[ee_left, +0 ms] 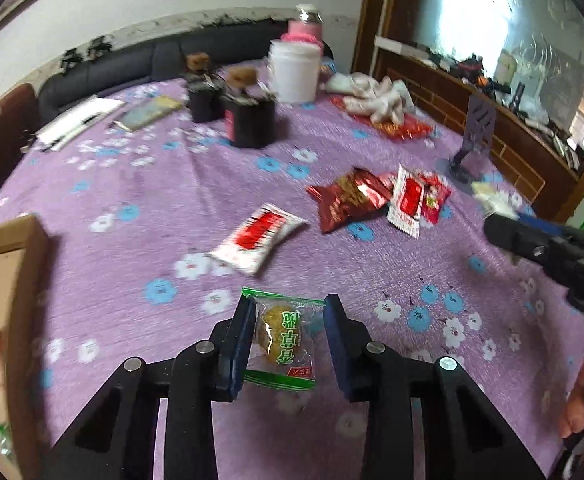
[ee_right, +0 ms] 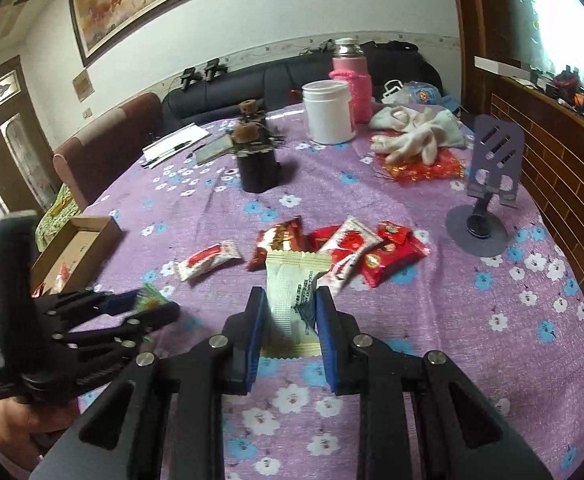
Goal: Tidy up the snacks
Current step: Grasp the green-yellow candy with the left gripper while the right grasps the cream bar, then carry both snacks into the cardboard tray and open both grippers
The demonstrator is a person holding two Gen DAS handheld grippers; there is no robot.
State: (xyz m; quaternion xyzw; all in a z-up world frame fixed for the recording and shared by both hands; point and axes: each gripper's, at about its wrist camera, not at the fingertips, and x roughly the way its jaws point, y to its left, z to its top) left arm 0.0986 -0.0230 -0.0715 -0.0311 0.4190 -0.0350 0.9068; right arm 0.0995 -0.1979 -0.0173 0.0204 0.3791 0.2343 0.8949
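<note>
Over the purple floral tablecloth [ee_right: 432,320], both downward-tilted grippers grasp snacks — left gripper [ee_left: 288,336] green-wrapped pastry [ee_left: 282,338], right gripper [ee_right: 290,330] white packet [ee_right: 290,296].

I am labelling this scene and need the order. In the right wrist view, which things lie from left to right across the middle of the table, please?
Cardboard box → single red-and-white snack packet → dark red snack packet → bright red packet → purple phone stand.
</note>
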